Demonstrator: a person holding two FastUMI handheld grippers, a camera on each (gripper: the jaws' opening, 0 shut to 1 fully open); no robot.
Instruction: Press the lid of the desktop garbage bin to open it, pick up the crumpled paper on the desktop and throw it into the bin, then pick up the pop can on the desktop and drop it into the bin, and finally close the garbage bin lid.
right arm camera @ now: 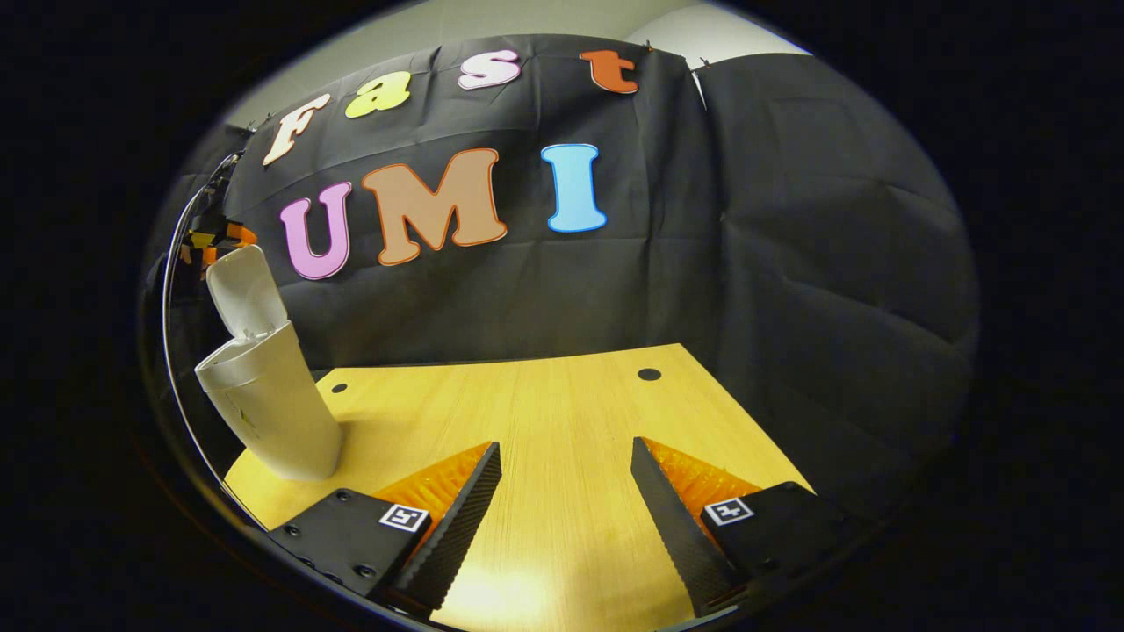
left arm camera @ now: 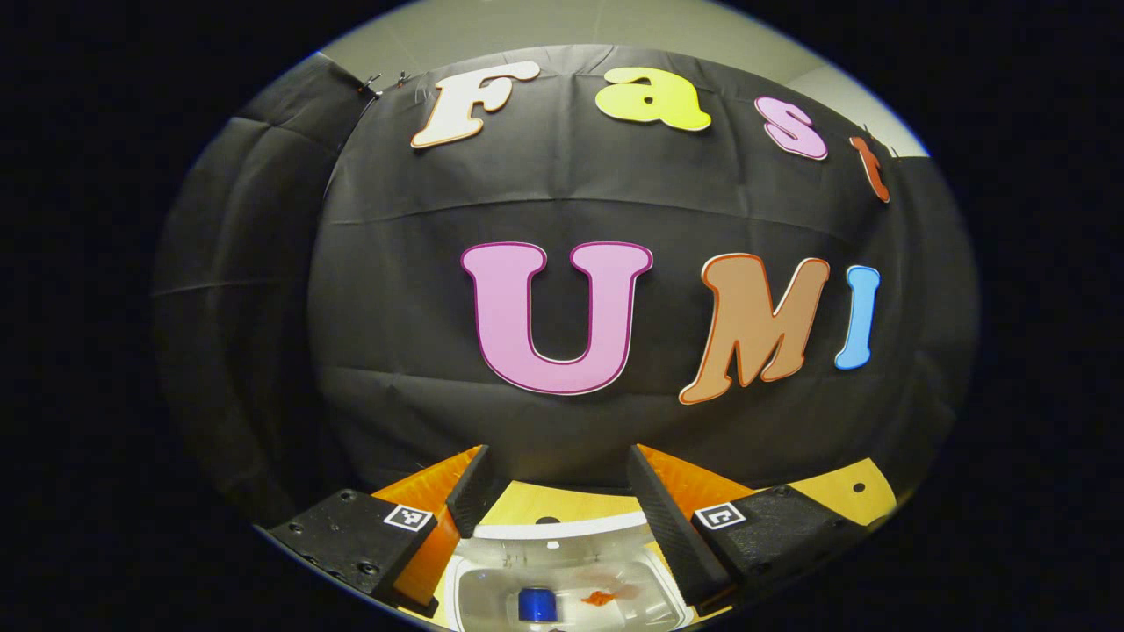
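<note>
In the left gripper view, my left gripper (left arm camera: 558, 456) is open and hangs right above the open white bin (left arm camera: 562, 529). I look down into the bin: a blue pop can (left arm camera: 536, 604) lies on its bottom, with a small orange-red crumpled piece (left arm camera: 600, 598) beside it. In the right gripper view the bin (right arm camera: 272, 412) stands at the table's left rear with its lid (right arm camera: 248, 294) tipped upright. Orange parts of the left gripper (right arm camera: 211, 239) show just above the lid. My right gripper (right arm camera: 564, 448) is open with nothing between its fingers, low over the wooden table (right arm camera: 544, 395), well right of the bin.
The table top has two small dark holes (right arm camera: 649, 374) (right arm camera: 339, 387) near its far edge. Black cloth walls close the booth behind and to the right. A cable (right arm camera: 171, 290) curves down at the left past the bin.
</note>
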